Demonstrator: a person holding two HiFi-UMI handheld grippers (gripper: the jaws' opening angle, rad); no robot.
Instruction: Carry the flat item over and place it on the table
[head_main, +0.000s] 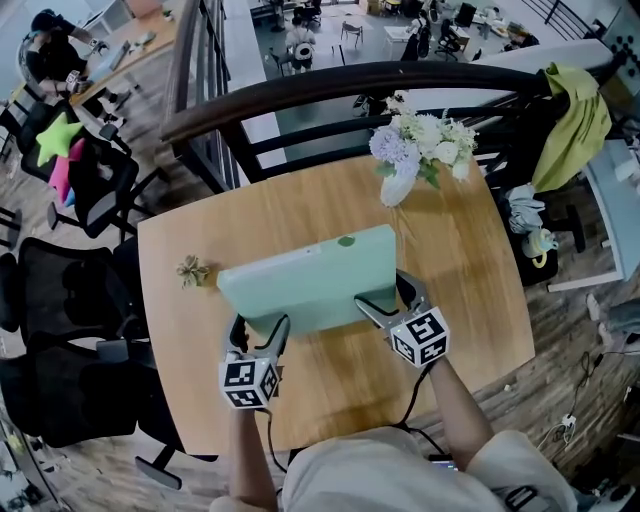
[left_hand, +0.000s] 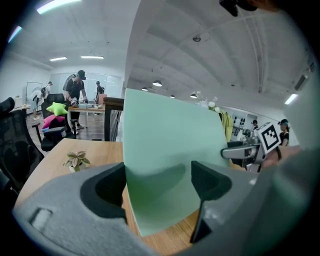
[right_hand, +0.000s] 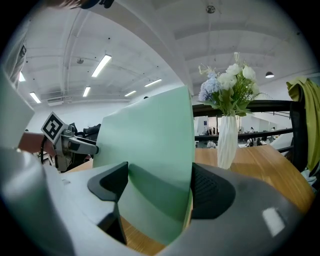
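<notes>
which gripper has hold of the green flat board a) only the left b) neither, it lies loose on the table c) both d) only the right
c: the left gripper and the right gripper each have the green board between their jaws, one near each end of its near edge, above the wooden table.

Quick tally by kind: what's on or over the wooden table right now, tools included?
Pale green flat board: 1
White vase of flowers: 1
Small potted succulent: 1
Grey handheld tools: 2 (left tool, right tool)
Total: 5

vase (head_main: 398, 185) beyond, plant (head_main: 192, 270) left, near table (head_main: 340, 385) bare
</notes>
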